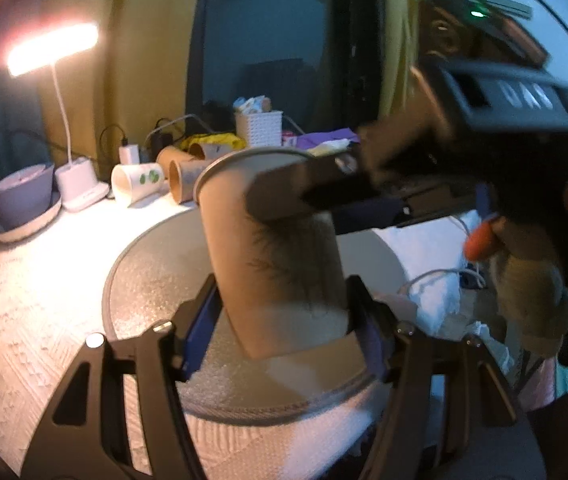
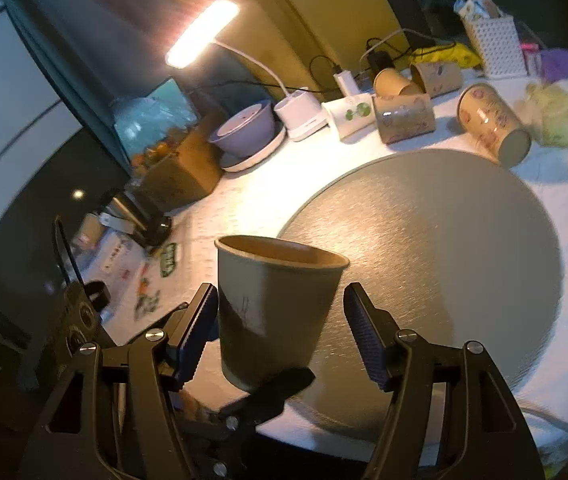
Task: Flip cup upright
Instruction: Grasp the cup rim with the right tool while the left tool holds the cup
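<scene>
The left hand-held gripper clamps the lower part of a brown paper cup, mouth up and tilted, above a round grey mat. The right hand-held gripper reaches in, one finger against the cup's upper wall.

Brown paper cup, mouth up, tilted toward 11 o'clock, held above round grey mat, dark scribble on side.
</scene>
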A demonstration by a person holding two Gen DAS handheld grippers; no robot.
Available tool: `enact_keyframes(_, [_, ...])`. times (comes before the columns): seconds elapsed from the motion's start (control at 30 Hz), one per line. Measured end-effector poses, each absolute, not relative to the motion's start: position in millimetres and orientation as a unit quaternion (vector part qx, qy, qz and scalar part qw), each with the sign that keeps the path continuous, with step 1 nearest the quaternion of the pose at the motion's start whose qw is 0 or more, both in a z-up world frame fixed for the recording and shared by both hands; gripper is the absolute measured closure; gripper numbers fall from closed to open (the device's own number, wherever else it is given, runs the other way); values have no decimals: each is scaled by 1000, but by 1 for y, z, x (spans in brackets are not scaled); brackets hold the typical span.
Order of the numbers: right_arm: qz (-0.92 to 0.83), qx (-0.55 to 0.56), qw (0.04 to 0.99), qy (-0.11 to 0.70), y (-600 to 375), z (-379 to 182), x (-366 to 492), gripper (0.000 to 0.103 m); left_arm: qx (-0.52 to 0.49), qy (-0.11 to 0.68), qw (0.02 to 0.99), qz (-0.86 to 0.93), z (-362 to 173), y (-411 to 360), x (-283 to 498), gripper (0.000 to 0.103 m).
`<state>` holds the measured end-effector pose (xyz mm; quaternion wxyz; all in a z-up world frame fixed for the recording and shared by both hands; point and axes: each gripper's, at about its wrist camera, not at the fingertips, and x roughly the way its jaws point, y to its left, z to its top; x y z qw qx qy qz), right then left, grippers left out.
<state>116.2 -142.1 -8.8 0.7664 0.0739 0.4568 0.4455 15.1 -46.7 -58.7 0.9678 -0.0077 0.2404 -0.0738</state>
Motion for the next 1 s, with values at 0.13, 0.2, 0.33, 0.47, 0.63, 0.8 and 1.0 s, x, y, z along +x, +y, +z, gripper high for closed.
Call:
enact_keyframes(0.13, [453,94,754,467,-145,-12,120,32,6,229,971,-71,-58,-50,12,40])
enact_keyframes(0.2, [452,104,749,473,-146,-14,124,32,16,220,973,-71,-57,-53,10,40])
enact_keyframes(0.33, [443,117,739,493,-148,-20,132,32,21,224,972,-72,-61,-56,12,40])
enact_keyframes(0.47, [438,121,735,503,-148,-25,135,32,25,226,971,-71,-64,-57,14,40])
enact_keyframes(0.63, [437,134,730,508,-149,-31,141,33,19,233,970,-71,-66,-53,19,40])
enact_keyframes(0.8, [432,110,741,502,-144,-28,141,34,0,263,962,-71,-69,-48,29,39])
enact_keyframes(1.0, [413,65,776,472,-139,-18,143,34,-28,295,952,-72,-73,-38,41,35])
